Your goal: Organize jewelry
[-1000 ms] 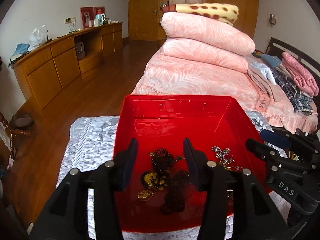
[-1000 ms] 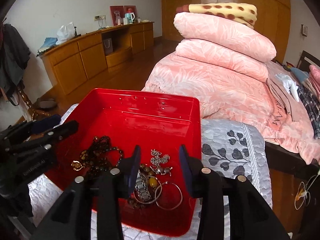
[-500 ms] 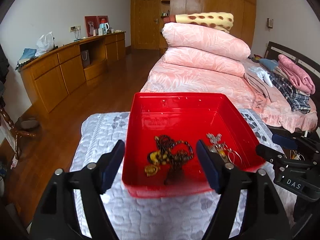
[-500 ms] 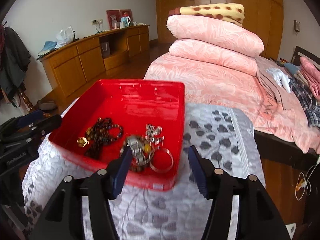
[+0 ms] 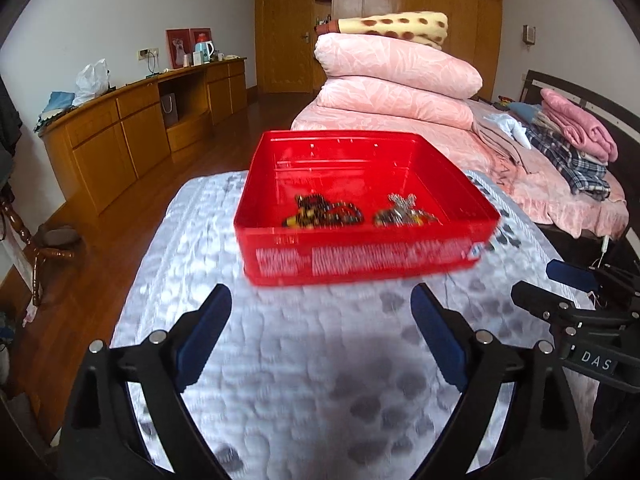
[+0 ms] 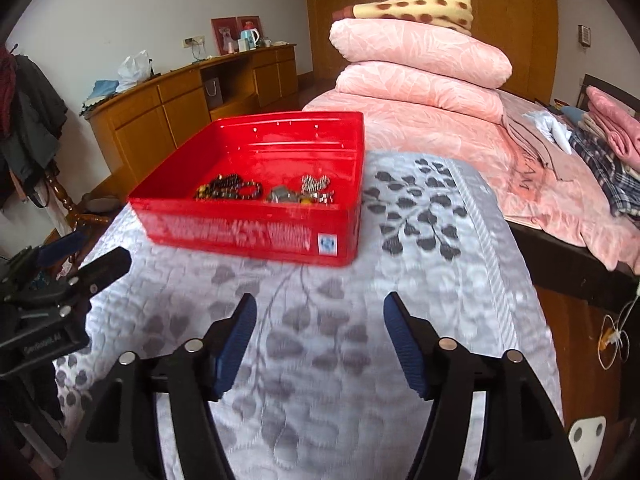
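Both your left hand-held gripper (image 5: pixel 320 332) and right hand-held gripper (image 6: pixel 320 340) hang open, empty, low in frame, with the jewelry (image 6: pixel 264 193) in the red tray (image 6: pixel 256 236) ahead at centre, neither clearly nearer.

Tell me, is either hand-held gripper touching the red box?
Apart. Both wrist views show bare quilt between the red box and each open hand-held gripper.

Jewelry (image 5: pixel 360 212) lies in the box (image 5: pixel 360 256) on the quilt (image 5: pixel 312 360).

Red tray (image 6: pixel 256 236), grey leaf-patterned white quilt (image 6: pixel 420 280), pink bedding (image 6: pixel 420 80), giraffe-spotted yellow blanket (image 6: pixel 416 10)
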The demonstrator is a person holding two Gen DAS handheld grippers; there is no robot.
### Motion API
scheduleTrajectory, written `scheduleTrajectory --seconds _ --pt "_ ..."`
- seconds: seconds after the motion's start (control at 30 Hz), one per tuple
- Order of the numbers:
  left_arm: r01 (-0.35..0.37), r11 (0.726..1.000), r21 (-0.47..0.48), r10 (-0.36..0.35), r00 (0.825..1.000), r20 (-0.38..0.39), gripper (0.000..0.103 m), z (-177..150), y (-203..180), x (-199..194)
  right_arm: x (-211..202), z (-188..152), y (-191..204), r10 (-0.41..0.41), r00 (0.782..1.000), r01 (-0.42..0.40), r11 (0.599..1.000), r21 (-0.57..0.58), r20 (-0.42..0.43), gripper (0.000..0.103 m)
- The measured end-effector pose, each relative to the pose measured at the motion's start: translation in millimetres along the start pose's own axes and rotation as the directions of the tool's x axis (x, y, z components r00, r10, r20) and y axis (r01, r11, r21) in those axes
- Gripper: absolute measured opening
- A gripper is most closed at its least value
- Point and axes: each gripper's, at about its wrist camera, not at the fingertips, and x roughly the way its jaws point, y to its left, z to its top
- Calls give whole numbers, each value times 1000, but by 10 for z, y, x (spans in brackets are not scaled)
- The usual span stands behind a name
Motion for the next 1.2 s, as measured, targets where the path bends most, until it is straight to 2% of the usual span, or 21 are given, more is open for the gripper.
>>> scheduleTrajectory --seconds 0.17,0.3,0.4,0.57,0.9,1.2 --pt "-4 1000 -13 4 1000 7 90 -241 -26 -191 -120 -244 17 -26 1000 26 1000 4 -1 78" --pt "8 1000 -8 -8 1000 18 94 -402 -59 -352 -219 -390 7 -38 999 38 999 12 4 92" --pt "13 1000 6 -13 1000 24 95 -499 -110 -477 -293 -481 28 -54 999 54 999 4 3 96" --pt "19 1000 11 -19 999 42 96 -614 -157 -681 -441 -579 70 -82 996 83 997 -12 18 97" --pt "24 999 23 -26 994 106 97 -702 -208 -1050 -801 -644 129 -156 983 161 986 -37 99 97" --pt "-2 1000 25 -2 986 169 97 -736 -212 -1312 -1042 -689 97 -138 979 144 989 -33 148 97"
